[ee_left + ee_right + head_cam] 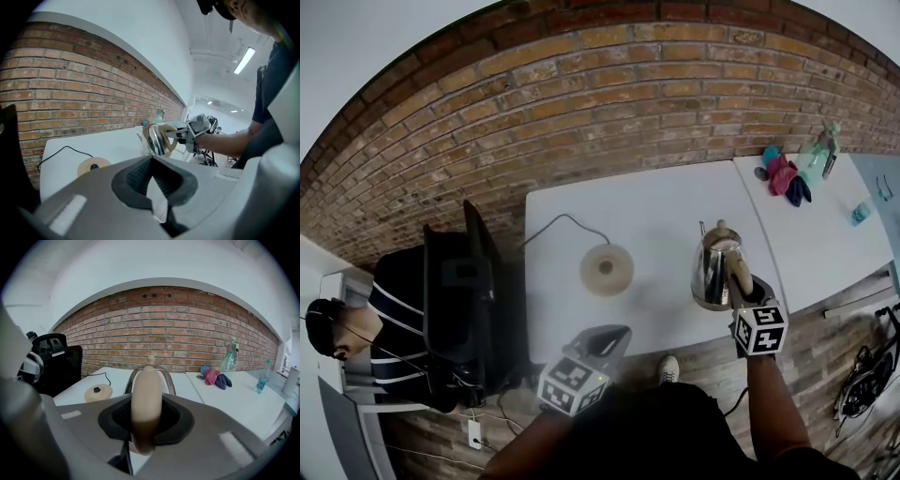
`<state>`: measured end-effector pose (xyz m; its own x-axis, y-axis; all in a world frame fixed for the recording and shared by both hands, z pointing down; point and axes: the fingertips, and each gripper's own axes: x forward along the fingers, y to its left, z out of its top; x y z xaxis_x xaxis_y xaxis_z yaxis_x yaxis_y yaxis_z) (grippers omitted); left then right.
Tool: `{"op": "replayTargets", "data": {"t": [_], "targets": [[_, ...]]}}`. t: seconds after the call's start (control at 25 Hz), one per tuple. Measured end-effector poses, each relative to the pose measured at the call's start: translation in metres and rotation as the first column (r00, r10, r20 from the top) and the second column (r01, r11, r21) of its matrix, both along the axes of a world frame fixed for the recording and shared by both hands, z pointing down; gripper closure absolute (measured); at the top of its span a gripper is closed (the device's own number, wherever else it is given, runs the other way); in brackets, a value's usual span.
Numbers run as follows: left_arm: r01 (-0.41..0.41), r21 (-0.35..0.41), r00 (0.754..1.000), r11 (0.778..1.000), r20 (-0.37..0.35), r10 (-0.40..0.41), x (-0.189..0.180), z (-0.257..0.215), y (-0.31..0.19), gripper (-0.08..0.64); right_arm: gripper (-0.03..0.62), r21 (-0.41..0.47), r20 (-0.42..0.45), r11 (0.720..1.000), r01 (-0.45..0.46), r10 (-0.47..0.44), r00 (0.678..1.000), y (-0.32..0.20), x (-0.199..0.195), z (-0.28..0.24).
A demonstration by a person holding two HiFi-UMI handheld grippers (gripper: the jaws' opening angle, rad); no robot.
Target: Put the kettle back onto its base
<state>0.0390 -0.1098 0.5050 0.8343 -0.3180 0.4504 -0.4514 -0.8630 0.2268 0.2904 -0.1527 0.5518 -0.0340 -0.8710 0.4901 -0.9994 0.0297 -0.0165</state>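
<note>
We start close in, where the left gripper (619,334) (150,159) hangs over the near edge of the white table (656,202). Its dark ribbed pads meet at the tips and there's nothing between them, so it's clenched on air. Across on the right, the right gripper (739,281) (146,403) has its jaws clamped on the beige curved handle (738,266) (146,416) of the shiny steel kettle (711,274) (156,139). The handle runs straight up through the middle of the pads. In the left gripper view the kettle looks held upright and seems to be off the tabletop. In the head view it sits to the right of the round beige base (607,269) (93,165) (97,392), well apart from it and not on it. The base lies flat near the middle of the table. A thin black cord (558,222) loops away from it toward the table's far left corner. Further right we see a second white table (825,244) butted against the first. It carries a bundle of pink and dark blue cloths (785,175) (215,378), a pale green spray bottle (821,148) (228,359) and a small clear bottle (860,213) (262,379). Off to the left, a black office chair (459,281) stands beside a seated person in a striped top (394,328). Behind it all runs the red brick wall (581,103).
</note>
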Motion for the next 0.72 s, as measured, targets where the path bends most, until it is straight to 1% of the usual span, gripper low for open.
{"op": "replayTargets", "data": {"t": [0.12, 0.32, 0.72], "targets": [[0.015, -0.004, 1.0, 1.0, -0.007, -0.015, -0.009, 0.0, -0.003, 0.558, 0.492, 0.01, -0.004, 1.0, 0.021, -0.021, 1.0, -0.007, -0.011, -0.005], [0.046, -0.055, 0.997, 0.997, -0.055, -0.049, -0.024, -0.003, -0.011, 0.558, 0.492, 0.032, -0.008, 0.998, 0.061, -0.061, 0.998, -0.02, -0.032, -0.016], [0.088, -0.029, 0.995, 0.996, -0.048, -0.089, -0.059, -0.004, -0.024, 0.558, 0.494, 0.058, 0.006, 0.99, 0.126, -0.127, 0.992, -0.046, -0.081, -0.023]]}}
